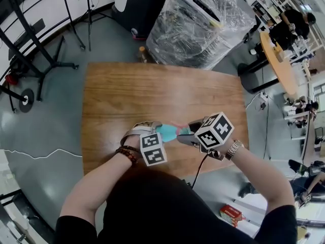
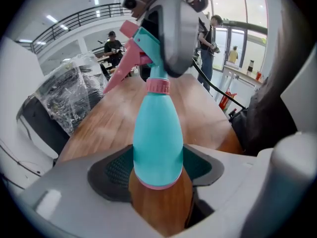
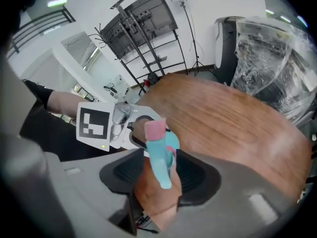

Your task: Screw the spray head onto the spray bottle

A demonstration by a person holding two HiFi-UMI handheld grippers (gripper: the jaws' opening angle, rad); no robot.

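In the head view I hold the teal plastic spray bottle [image 1: 166, 132] in the air over the near edge of the brown wooden desk [image 1: 152, 85]. The left gripper view shows my left gripper [image 2: 158, 175] clamped on the bottle's fat base. In the right gripper view my right gripper [image 3: 162, 171] stands ajar around the teal-and-pink spray head [image 3: 158, 150], its pads not pressing. I'd close squarely, then twist, keeping both axes in line.

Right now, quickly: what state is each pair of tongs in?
Left tongs: closed on the bottle.
Right tongs: open, with the spray head between them, not clamped.
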